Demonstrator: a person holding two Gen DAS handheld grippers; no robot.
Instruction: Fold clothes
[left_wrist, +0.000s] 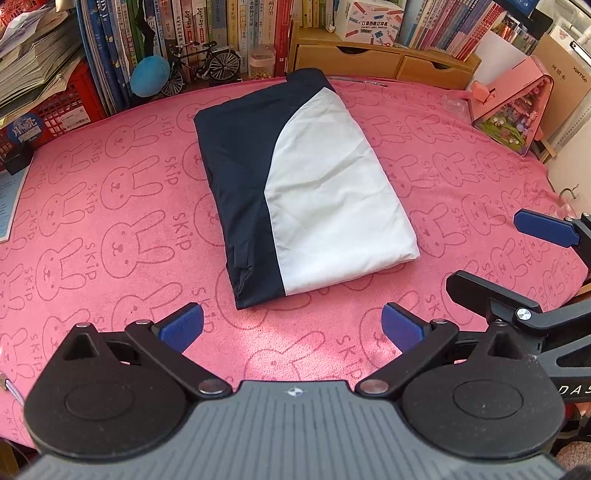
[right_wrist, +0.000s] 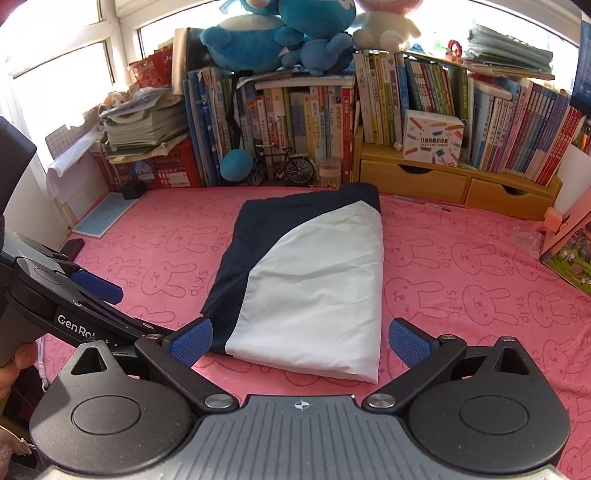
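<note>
Garment (left_wrist: 295, 184), folded navy-and-white, looks light, soft and slippery on the pink worktop (left_wrist: 110, 221); pinch its near edge; left gripper (left_wrist: 291, 328) and right gripper (right_wrist: 301, 341) jaws gape wide, empty.

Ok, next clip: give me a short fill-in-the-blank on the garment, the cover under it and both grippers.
1. The folded garment is dark navy and ____.
2. It lies on a pink cover printed with ____ and the word SKIP.
3. The left gripper has its fingers ____, holding nothing.
4. The right gripper is open and ____ the garment.

Missing words: white; rabbits; open; not holding
</note>
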